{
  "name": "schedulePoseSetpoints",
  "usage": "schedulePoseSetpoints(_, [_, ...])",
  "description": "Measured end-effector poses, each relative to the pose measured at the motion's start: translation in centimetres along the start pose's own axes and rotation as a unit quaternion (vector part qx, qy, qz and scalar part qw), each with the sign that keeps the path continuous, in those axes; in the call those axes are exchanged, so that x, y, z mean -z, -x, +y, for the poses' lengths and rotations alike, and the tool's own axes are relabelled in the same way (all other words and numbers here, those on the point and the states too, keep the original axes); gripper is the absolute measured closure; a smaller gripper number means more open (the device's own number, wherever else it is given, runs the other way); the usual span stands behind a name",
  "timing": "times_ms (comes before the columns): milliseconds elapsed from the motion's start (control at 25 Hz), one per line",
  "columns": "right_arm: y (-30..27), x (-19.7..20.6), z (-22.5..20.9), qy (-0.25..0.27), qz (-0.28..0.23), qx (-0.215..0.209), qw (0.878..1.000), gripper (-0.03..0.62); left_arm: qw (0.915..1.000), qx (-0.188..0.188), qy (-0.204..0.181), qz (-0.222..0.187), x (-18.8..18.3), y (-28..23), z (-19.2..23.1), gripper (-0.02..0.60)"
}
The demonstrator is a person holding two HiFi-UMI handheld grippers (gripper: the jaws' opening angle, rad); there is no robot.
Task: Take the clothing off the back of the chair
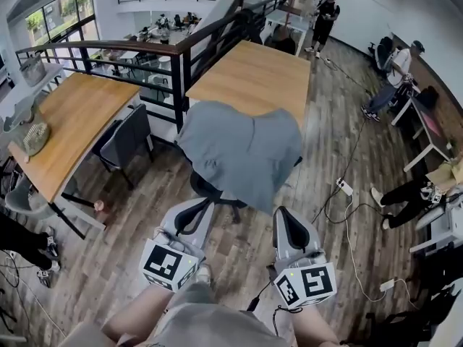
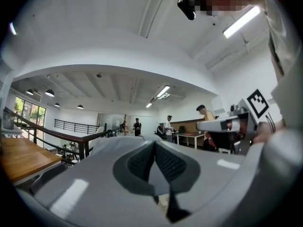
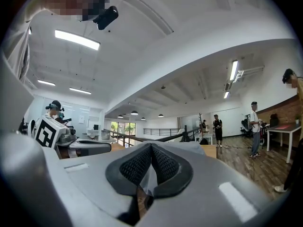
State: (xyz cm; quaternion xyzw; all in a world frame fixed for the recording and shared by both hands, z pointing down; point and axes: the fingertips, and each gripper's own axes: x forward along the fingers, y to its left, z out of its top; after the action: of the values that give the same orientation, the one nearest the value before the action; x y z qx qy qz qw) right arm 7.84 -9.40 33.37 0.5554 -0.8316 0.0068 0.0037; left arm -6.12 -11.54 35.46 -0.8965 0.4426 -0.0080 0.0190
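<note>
Shirt [image 1: 206, 324]: the person's own, filling the near edge just behind both marker cubes.
Left hand-held gripper [image 1: 197, 210]: clenched with nothing in it. Its own view [image 2: 155, 150] shows the dark pads pressed together and no cloth between them. It is held level and aimed at the chair, its tip near the lower left hem of the clothing but apart from it.
Right hand-held gripper [image 1: 289, 219]: also clenched and empty, its pads meeting in its own view [image 3: 151, 152]. It sits beside the left one, its tip just below the clothing's lower right hem, with no contact to be seen.
Clothing [image 1: 242, 154]: a grey garment draped over the chair back, hanging down the near side and covering the back completely.
Chair [image 1: 210, 190]: only the dark seat edge and base show under the cloth.
Table [image 1: 253, 78]: wooden, directly beyond the chair.
Second table [image 1: 72, 121]: to the left, with a dark chair [image 1: 123, 139] beside it.
Railing [image 1: 145, 49]: dark, running behind both tables.
Far floor: several people stand and sit well away.
Progress: nothing done yet. Both jaws must open, close on the cloth, then lift it clear of the back.
</note>
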Motion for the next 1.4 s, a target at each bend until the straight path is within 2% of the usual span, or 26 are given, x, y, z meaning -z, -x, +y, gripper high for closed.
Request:
schedulePoseSetpoints(520, [-11.2,-1.3,-1.0,0.008,-0.002,0.044,0.999,0.591,0.9992,0.038,0.008,-0.009,-0.1,-7.2,9.6,0.584])
schedulePoseSetpoints(960, [-14.4,-1.0,-3.2,0.007,0.006,0.044,0.999,0.583,0.9993,0.034,0.007,-0.013,-0.4,-10.5,11.4,0.584])
schedulePoseSetpoints(1160, [-15.0,-0.7,-4.9,0.003,0.01,0.034,0.999,0.568,0.9997,0.023,0.004,0.003,0.2,-11.9,11.7,0.584])
schedulePoseSetpoints(1280, [-15.4,-0.5,-6.1,0.001,0.018,0.026,0.999,0.541,0.9998,0.014,-0.001,0.014,0.4,-12.7,12.3,0.577])
schedulePoseSetpoints(1400, [-15.9,-0.1,-7.5,0.002,0.029,0.021,0.999,0.48,0.9996,0.005,-0.005,0.027,0.7,-13.5,13.0,0.552])
